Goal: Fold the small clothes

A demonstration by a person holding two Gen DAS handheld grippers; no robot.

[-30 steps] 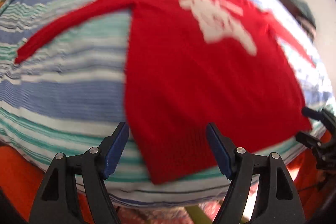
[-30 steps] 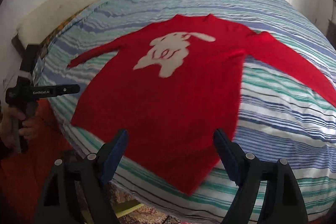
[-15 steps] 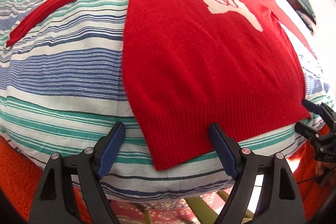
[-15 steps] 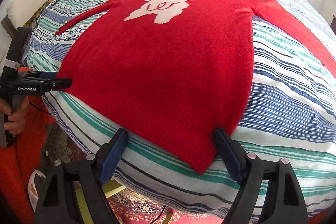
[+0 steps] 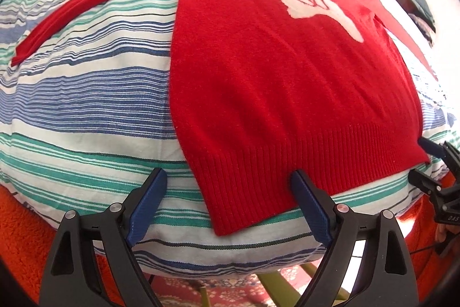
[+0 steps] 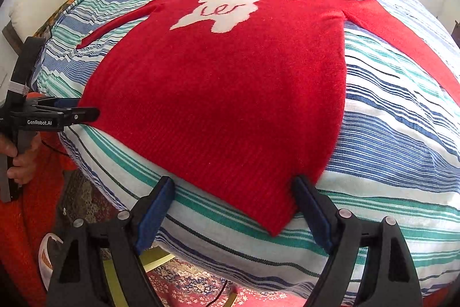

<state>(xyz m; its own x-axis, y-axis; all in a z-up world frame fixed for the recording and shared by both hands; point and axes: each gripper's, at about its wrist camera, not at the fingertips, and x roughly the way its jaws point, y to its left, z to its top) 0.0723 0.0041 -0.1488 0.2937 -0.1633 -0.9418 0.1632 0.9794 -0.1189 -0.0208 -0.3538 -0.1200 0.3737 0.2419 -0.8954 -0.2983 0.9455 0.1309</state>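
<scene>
A red sweater (image 5: 273, 76) (image 6: 230, 91) with a white animal figure (image 6: 230, 9) lies flat, front up, on a striped bedspread (image 5: 86, 94), both sleeves spread out. My left gripper (image 5: 227, 173) hovers at the hem's left corner. Its jaws are opening, the ribbed corner lies between them and the pads do not press it. My right gripper (image 6: 233, 179) stands open at the hem's right corner, which lies between its jaws untouched. Each gripper shows at the edge of the other's view: the left gripper (image 6: 83, 109), the right gripper (image 5: 417, 158).
The bed's near edge drops off just under both grippers. Below it are a patterned red rug (image 6: 184, 287) and yellow-green frame legs (image 5: 276, 284). Orange-red fleece (image 5: 23, 220) lies at the lower left. A hand (image 6: 20, 163) holds the left gripper's handle. A wall runs behind the bed.
Both views have closed in on the sweater's hem and gone from blurred to sharp. The left jaws stand a little wider apart. The sweater has not moved.
</scene>
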